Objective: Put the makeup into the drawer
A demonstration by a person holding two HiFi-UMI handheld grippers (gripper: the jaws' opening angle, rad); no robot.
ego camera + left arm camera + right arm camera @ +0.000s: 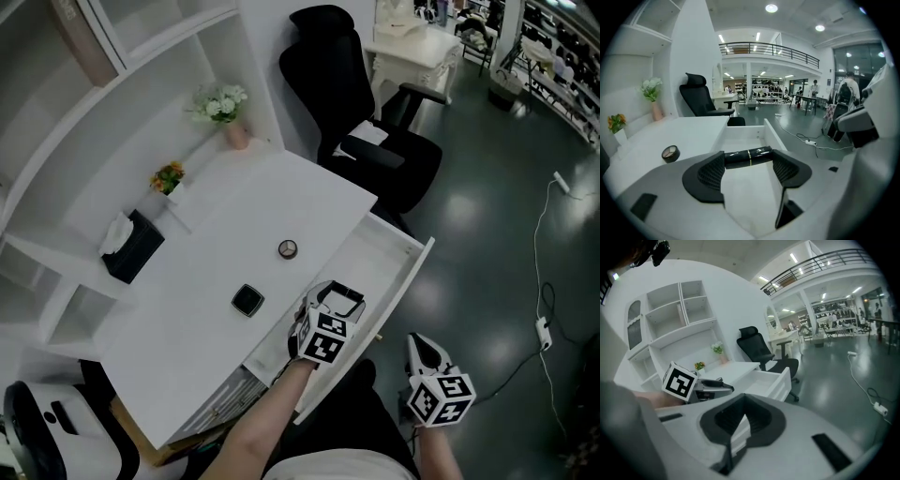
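**A:** White desk (216,211), drawer (413,264) pulled open. How much is stowed?

**B:** Nothing shows inside. A square compact (247,300) and a round compact (288,248) lie on the desk.

**A:** Grippers?

**B:** Left gripper (748,160), jaws wide, grips a black tube (740,157) end to end above the drawer. Right gripper (740,420) is closed and empty.

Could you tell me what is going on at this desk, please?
A person with a gripper in each hand is putting makeup away. The left gripper has its jaws closed on a black tube and holds it above the open drawer. The right gripper, jaws together and empty, hangs beyond the drawer's front. A round compact and a square black case lie on the desk.
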